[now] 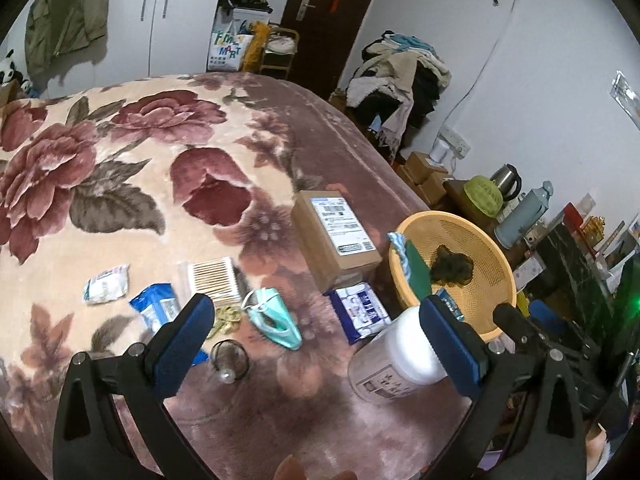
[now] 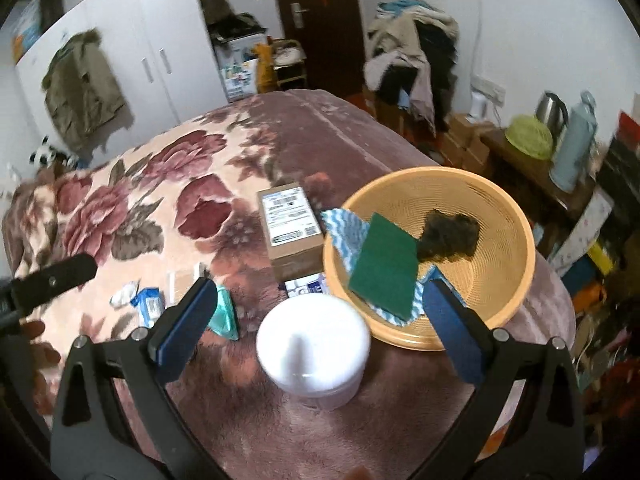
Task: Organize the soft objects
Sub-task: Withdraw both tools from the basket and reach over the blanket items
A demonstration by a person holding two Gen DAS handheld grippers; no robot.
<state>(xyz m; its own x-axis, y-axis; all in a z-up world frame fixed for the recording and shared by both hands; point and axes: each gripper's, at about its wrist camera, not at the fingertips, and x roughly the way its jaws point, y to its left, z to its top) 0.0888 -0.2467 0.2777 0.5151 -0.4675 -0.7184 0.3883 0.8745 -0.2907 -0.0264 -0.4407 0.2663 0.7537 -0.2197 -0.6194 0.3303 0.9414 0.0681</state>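
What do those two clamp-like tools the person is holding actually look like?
Both look alike. The left gripper and right gripper each have a black, Y-shaped frame with silver bolts and two flat fingers faced with ribbed blue pads. No cables or sleeves show.

Orange mesh basket (image 2: 508, 216): round, shallow, on the right side of the floral bedspread.

Green scouring pad (image 2: 384, 264): flat rectangle, tilted, leaning on the basket's left inner wall atop the cloth.

Blue-and-white wavy cloth (image 2: 344, 228): crumpled, draped over the basket's left rim under the pad.

Dark fuzzy clump (image 2: 450, 236): irregular, in the basket's middle, touching the pad's far corner.

Teal face mask (image 1: 274, 318): folded, loops loose, on the bedspread left of the basket, near the centre.

White gauze packet (image 1: 107, 284): small, flat, far left.

Blue tissue pack (image 1: 154, 308): flat, just right of the gauze.

Blue-and-white wipes pack (image 1: 362, 312): flat, just left of the basket.
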